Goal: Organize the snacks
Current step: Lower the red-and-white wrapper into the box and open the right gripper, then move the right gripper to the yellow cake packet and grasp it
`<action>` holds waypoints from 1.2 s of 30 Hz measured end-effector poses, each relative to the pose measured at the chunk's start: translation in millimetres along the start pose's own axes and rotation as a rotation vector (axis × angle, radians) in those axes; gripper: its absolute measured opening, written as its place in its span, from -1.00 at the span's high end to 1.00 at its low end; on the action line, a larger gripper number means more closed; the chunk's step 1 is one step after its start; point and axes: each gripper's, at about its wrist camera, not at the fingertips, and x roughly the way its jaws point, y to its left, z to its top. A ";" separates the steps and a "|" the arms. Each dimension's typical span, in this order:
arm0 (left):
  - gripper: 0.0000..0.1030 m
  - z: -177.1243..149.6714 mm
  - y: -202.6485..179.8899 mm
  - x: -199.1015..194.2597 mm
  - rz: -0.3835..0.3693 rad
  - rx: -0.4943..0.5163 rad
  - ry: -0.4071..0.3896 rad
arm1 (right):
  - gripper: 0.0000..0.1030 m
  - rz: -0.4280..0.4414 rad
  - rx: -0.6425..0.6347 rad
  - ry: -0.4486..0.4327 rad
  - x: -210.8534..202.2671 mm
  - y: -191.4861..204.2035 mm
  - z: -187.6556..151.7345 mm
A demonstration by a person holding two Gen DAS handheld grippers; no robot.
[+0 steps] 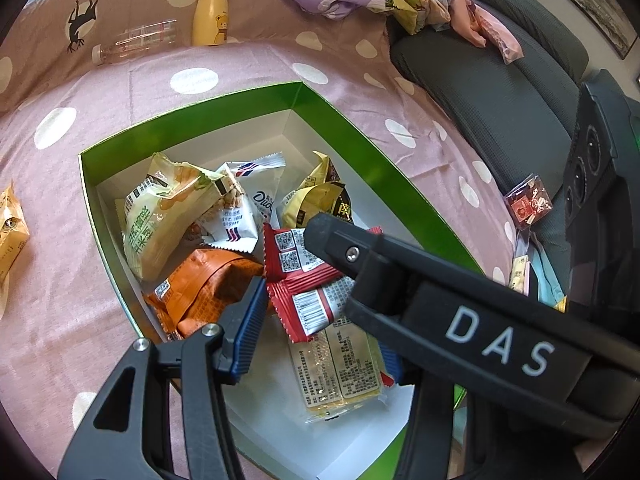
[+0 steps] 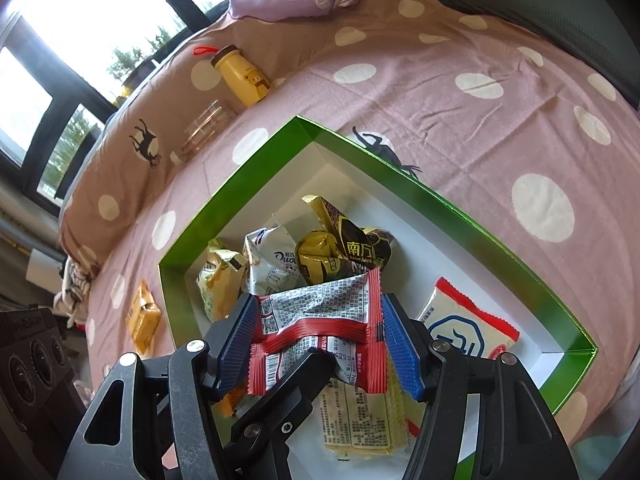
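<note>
**Ann:** Blue ribbed fingers (image 2: 240, 336) on the right gripper (image 2: 316, 340) are clenched on the red snack packets (image 2: 320, 320), held over the green box (image 2: 480, 224).

**Bo:** Two packets in one pinch, and crinkly film. One could slide out crooked.

**Ann:** Left gripper (image 1: 316, 320): one finger beside the orange packet (image 1: 208, 280), the other hidden. Can't tell if it grips.

**Bo:** It's crowding the right one. A bump could tip that near pile, and the yellow pack (image 2: 142, 316) on the bed (image 2: 440, 80) waits.
</note>
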 end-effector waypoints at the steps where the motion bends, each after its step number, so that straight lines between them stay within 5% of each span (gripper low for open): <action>1: 0.01 0.3 -0.1 0.8 0.007 0.000 0.003 | -0.25 0.001 0.001 0.002 0.7 -0.5 0.1; 15: 0.05 2.7 -3.6 9.4 0.086 -0.001 0.037 | -0.26 -0.008 0.017 0.024 8.8 -7.0 2.1; 25: 0.01 -0.8 3.1 0.3 0.052 -0.033 0.023 | -0.26 -0.010 -0.001 0.003 3.3 -1.5 0.6; 31: -0.29 -4.8 12.0 -38.8 0.040 -0.042 -0.096 | -0.26 0.109 -0.005 -0.059 -14.0 4.0 0.3; 36: -0.69 -14.6 46.6 -90.0 0.110 -0.086 -0.240 | -0.52 0.131 -0.029 -0.117 -23.0 15.8 -1.5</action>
